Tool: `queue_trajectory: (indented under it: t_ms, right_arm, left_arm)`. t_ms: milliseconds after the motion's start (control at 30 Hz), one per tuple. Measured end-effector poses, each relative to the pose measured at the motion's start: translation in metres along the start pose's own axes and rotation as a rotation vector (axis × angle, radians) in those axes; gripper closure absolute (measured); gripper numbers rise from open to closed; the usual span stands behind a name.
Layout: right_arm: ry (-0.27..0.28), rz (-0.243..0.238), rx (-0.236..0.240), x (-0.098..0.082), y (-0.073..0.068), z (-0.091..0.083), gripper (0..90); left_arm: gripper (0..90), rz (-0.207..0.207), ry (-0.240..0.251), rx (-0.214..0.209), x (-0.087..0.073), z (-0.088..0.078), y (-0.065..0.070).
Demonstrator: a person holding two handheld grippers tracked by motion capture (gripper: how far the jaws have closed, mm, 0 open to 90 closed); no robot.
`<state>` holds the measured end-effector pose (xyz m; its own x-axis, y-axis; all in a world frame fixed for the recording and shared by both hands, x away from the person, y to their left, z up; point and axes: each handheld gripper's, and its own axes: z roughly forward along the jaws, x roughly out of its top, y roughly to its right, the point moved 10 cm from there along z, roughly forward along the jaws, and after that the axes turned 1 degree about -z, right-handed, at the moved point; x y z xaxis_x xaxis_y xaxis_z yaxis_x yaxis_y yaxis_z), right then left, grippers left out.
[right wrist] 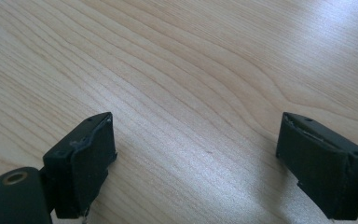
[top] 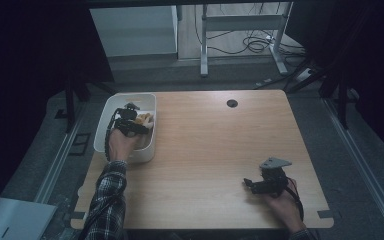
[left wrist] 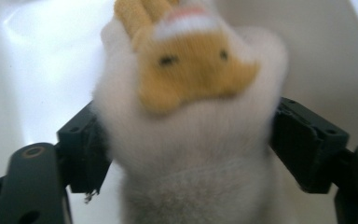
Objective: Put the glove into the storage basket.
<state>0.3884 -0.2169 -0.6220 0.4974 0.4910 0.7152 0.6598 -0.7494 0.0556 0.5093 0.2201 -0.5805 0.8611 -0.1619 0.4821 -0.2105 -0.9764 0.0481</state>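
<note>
A white and yellow plush toy (left wrist: 191,116) sits between the jaws of my left gripper (left wrist: 189,140), and both jaws press on its fluffy sides. In the high view my left gripper (top: 139,126) reaches into a white bin (top: 130,96) at the table's left edge, with the plush toy (top: 145,119) at its tip. Near the front right corner of the wooden table (top: 205,150), my right gripper (top: 248,184) is held low, pointing left. Its jaws stand wide apart in the right gripper view, with my right gripper (right wrist: 196,158) holding nothing over bare wood (right wrist: 191,70).
A round cable hole (top: 232,103) lies near the table's back edge. Behind the table stand a metal frame (top: 240,35) and loose cables (top: 260,42) on the floor. A white flat object (top: 15,220) lies on the floor at the front left.
</note>
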Motion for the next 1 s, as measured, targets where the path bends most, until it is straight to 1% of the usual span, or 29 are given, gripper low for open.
queue_trajectory:
  t_ms: [67,100,233,333,467,533,600,633,700,733,800,867,967,1000]
  right_arm:
    - [0.0,0.0,0.0,0.0,0.0,0.0,12.0]
    - [0.0,0.0,0.0,0.0,0.0,0.0,11.9]
    - [0.0,0.0,0.0,0.0,0.0,0.0,12.0]
    - [0.0,0.0,0.0,0.0,0.0,0.0,11.9]
    - [0.0,0.0,0.0,0.0,0.0,0.0,12.0]
    - [0.0,0.0,0.0,0.0,0.0,0.0,12.0]
    - [0.0,-0.001,0.0,0.0,0.0,0.0,12.0]
    - [0.0,0.0,0.0,0.0,0.0,0.0,12.0]
    - [0.0,0.0,0.0,0.0,0.0,0.0,12.0]
    - [0.0,0.0,0.0,0.0,0.0,0.0,12.0]
    - [0.0,0.0,0.0,0.0,0.0,0.0,12.0]
    - [0.0,0.0,0.0,0.0,0.0,0.0,11.9]
    - [0.0,0.0,0.0,0.0,0.0,0.0,12.0]
    - [0.0,0.0,0.0,0.0,0.0,0.0,12.0]
  left_arm:
    - [16.3,0.002,0.001,-0.004,0.0,0.0,0.0]
    - [16.3,0.01,0.011,-0.003,0.001,-0.003,0.0]
    - [16.8,0.002,0.047,-0.021,0.006,-0.012,-0.002]
    - [21.7,-0.009,0.08,-0.033,0.01,-0.019,-0.002]
    - [24.4,-0.01,0.118,-0.042,0.011,-0.025,0.001]
    - [24.3,-0.007,0.121,-0.047,0.011,-0.026,0.001]
    - [24.3,-0.007,0.135,-0.057,0.01,-0.027,0.003]
    - [24.1,-0.014,0.142,-0.063,0.01,-0.028,0.004]
    - [23.0,-0.01,0.155,-0.07,0.01,-0.029,0.005]
    - [22.6,-0.017,0.164,-0.074,0.01,-0.03,0.006]
    - [21.4,-0.017,0.17,-0.077,0.01,-0.032,0.007]
    - [20.8,-0.011,0.177,-0.079,0.01,-0.033,0.007]
    - [19.7,0.001,0.212,-0.102,0.01,-0.038,0.012]
    - [18.9,0.001,0.212,-0.102,0.01,-0.038,0.012]
